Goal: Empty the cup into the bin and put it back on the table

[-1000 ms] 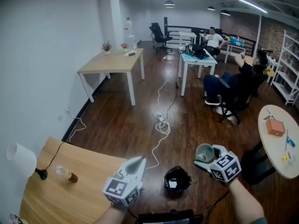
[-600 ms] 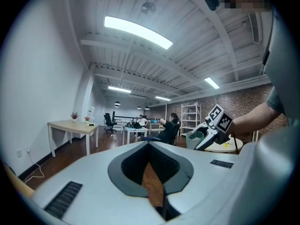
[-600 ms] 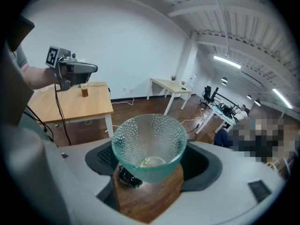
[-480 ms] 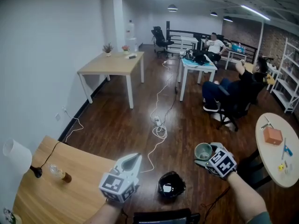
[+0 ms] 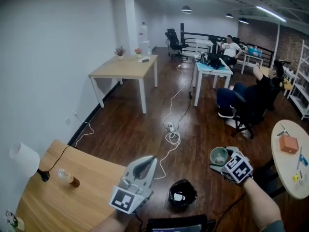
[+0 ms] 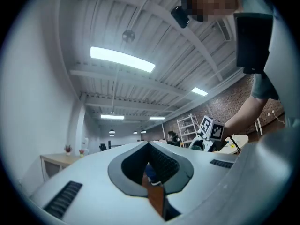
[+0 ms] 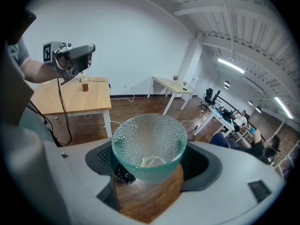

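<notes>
The light wooden desk [image 5: 91, 178] fills the lower left. Just past its edge hangs the left gripper [image 5: 148, 159], its smooth grey jaws pressed together on nothing. The round black bin [image 5: 182, 195] stands on the dark plank floor. Up and right of it, well off the desk, the right gripper [image 5: 216, 161] has its jaws clamped on the cup [image 5: 219, 154], a flared bowl of dimpled sea-green glass.

Open-plan office: wooden desks [image 5: 124, 65], swivel chairs [image 5: 174, 36], seated people [image 5: 251, 93], brick wall [image 5: 289, 42].
</notes>
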A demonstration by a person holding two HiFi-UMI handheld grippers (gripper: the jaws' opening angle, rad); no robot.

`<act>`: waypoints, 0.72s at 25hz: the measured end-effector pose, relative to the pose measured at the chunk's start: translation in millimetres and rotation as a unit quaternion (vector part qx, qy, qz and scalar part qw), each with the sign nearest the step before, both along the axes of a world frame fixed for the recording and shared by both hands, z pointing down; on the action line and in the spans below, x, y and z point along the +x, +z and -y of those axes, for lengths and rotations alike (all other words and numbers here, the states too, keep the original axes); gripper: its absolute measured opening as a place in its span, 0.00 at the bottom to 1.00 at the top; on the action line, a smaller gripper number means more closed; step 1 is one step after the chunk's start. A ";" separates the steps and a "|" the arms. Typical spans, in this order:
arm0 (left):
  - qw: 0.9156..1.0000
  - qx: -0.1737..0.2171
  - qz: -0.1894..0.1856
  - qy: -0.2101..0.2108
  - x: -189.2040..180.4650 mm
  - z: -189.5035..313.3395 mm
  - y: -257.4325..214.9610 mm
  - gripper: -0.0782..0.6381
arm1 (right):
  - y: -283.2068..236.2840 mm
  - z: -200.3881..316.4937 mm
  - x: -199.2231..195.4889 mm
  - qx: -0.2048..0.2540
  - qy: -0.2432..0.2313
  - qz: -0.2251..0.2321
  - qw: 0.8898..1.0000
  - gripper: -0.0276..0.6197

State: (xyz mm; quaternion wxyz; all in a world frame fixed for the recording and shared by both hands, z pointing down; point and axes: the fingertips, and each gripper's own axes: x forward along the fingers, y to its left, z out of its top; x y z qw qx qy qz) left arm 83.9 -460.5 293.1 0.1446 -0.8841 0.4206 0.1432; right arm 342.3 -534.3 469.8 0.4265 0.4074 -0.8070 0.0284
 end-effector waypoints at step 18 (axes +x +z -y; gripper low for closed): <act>0.987 0.159 0.006 0.025 1.6 -48.2 -45.0 0.10 | -20.5 11.9 14.8 0.034 -0.002 -0.119 0.992 0.64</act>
